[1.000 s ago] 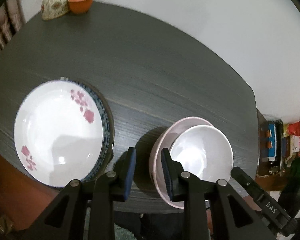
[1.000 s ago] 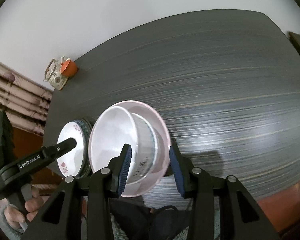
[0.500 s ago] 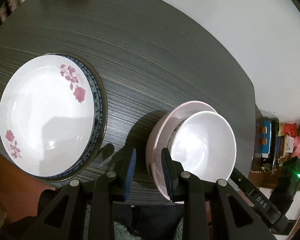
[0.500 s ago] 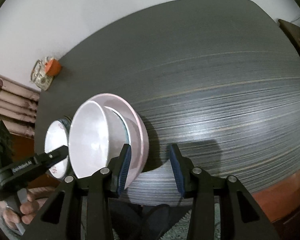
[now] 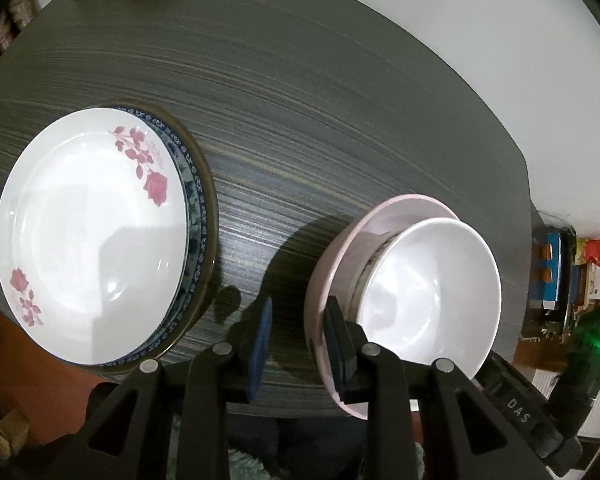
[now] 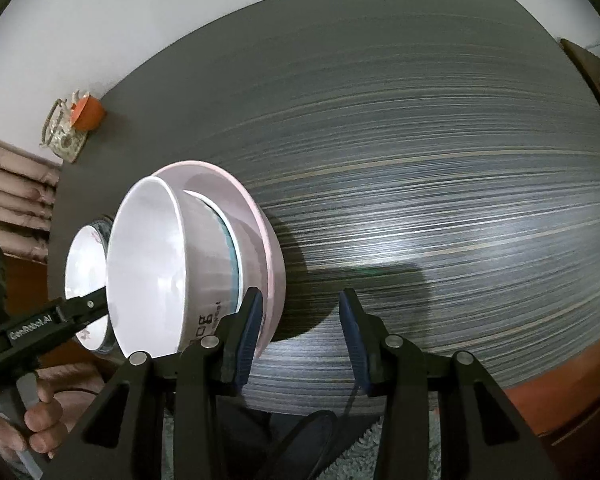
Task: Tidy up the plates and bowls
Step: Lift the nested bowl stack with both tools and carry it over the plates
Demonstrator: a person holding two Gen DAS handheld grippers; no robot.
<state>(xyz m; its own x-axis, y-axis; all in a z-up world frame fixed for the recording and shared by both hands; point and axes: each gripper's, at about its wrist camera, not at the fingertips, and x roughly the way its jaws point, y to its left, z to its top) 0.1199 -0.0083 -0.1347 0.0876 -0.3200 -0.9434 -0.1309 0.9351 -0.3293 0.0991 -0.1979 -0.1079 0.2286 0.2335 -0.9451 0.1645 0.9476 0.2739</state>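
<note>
Two stacks of crockery on the dark striped table (image 5: 340, 128), both close to its near edge. Toward the near left corner: a white rose plate (image 5: 88, 240) lying flat on a blue-patterned plate (image 5: 194, 208), only the right-hand rim of the lower one showing. Further right along the same edge, well clear of the plates: a pink bowl (image 5: 384, 216) at the bottom, a teal-rimmed bowl (image 6: 230, 240) nested inside it, and a white bowl (image 5: 428, 288) on top.

Left tool (image 5: 299, 304) pointing steeply down at the left side of the bowl stack, pads partly spread and pinching nothing. Pink rim between the two pads as seen from the left wrist; bare table and shadow between the left pad and the bowl wall; right pad over the inside of the rim, contact impossible to tell. Seen also from the right wrist, gripped by a hand (image 6: 32, 428) at the lower left, its tip crossing the white bowl's far rim.

Right tool (image 6: 301, 294) at the opposite side of the stack, likewise partly spread and gripping nothing. Left pad in front of the pink bowl's outer wall, right pad above bare table, striped surface visible in the gap.

At the far left corner: an orange cup (image 6: 88, 112) just beside a floral pot (image 6: 62, 136).
</note>
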